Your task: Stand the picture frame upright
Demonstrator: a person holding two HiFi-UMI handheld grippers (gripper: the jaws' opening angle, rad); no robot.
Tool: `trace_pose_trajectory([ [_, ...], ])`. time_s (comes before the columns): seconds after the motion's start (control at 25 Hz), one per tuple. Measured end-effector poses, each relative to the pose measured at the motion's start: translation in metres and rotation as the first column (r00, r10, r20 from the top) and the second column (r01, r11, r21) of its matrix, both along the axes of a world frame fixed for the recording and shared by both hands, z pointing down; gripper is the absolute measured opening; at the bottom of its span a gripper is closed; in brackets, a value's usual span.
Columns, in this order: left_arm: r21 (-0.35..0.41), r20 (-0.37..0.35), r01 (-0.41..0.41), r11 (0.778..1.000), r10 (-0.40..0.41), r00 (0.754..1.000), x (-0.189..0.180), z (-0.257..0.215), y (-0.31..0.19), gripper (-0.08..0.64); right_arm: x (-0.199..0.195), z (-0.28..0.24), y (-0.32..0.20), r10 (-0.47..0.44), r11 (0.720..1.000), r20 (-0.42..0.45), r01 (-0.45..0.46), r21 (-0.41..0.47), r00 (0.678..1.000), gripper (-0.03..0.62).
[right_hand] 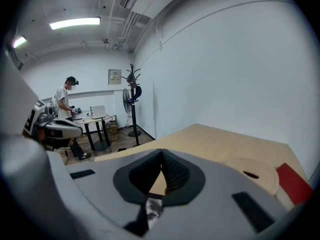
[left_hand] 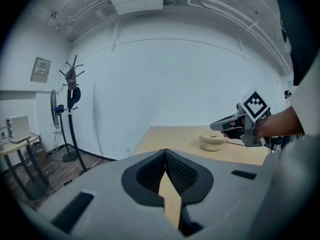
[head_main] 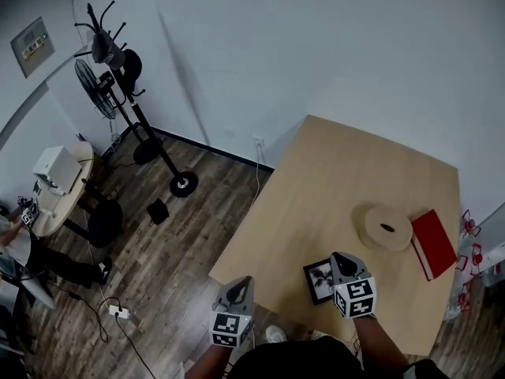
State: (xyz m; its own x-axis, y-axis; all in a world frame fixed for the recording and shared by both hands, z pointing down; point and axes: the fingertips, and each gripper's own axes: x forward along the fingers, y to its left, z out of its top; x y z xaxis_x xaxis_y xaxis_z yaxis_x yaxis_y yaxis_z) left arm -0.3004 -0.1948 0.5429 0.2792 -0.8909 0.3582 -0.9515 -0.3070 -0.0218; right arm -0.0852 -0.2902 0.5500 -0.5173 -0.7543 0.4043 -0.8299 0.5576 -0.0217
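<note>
The picture frame lies flat near the tabletop's front edge, so the lifting is not begun. The right gripper, just beside it, and the left gripper both have their jaws together and empty.

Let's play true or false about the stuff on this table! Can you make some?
1. The picture frame lies flat on the table. True.
2. The red book is left of the round disc. False: it is on the disc's right.
3. The right gripper is shut. True.
4. The left gripper holds the frame. False: it is shut on nothing, away from the frame.
</note>
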Motion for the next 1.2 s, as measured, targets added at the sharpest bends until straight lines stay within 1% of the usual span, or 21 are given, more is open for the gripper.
trace_pose_trajectory([
  [0.12, -0.028, -0.007, -0.010, 1.000, 0.009, 1.000, 0.017, 0.009, -0.009, 0.000, 0.016, 0.015, -0.008, -0.002, 0.999, -0.016, 0.002, -0.037, 1.000, 0.011],
  [0.2, -0.032, -0.007, -0.017, 0.999, 0.016, 1.000, 0.030, 0.011, -0.012, 0.000, 0.023, 0.026, -0.013, -0.016, 0.997, -0.023, 0.014, -0.070, 1.000, 0.021],
  [0.28, -0.030, 0.005, -0.022, 0.999, 0.022, 1.000, 0.041, 0.012, -0.014, 0.000, 0.027, 0.040, -0.017, -0.034, 0.992, -0.017, 0.032, -0.123, 0.999, 0.108],
  [0.36, -0.030, 0.012, -0.024, 0.999, 0.025, 1.000, 0.048, 0.015, -0.015, 0.000, 0.028, 0.054, -0.020, -0.048, 0.985, -0.015, 0.045, -0.166, 0.999, 0.169],
  [0.48, -0.039, 0.011, -0.019, 0.999, 0.019, 1.000, 0.052, 0.019, -0.015, 0.000, 0.031, 0.074, -0.019, -0.063, 0.973, -0.023, 0.056, -0.225, 0.998, 0.216],
  [0.56, -0.045, 0.007, -0.010, 0.999, 0.010, 1.000, 0.051, 0.020, -0.014, 0.000, 0.034, 0.087, -0.019, -0.068, 0.961, -0.028, 0.058, -0.272, 0.997, 0.233],
  [0.72, -0.054, -0.009, 0.009, 0.998, -0.009, 1.000, 0.052, 0.026, -0.013, 0.000, 0.041, 0.122, -0.013, -0.086, 0.923, -0.044, 0.063, -0.381, 0.995, 0.250],
  [0.84, -0.060, -0.002, 0.007, 0.998, -0.007, 1.000, 0.055, 0.029, -0.010, 0.000, 0.042, 0.145, -0.008, -0.106, 0.890, -0.057, 0.069, -0.451, 0.993, 0.250],
  [1.04, -0.066, 0.032, -0.003, 0.998, 0.006, 0.999, 0.061, 0.036, -0.003, 0.000, 0.047, 0.178, -0.007, -0.111, 0.853, -0.097, 0.045, -0.521, 0.989, 0.250],
  [1.2, -0.074, 0.031, 0.000, 0.997, 0.003, 1.000, 0.062, 0.039, -0.001, 0.000, 0.047, 0.194, -0.003, -0.121, 0.827, -0.109, 0.040, -0.561, 0.987, 0.250],
])
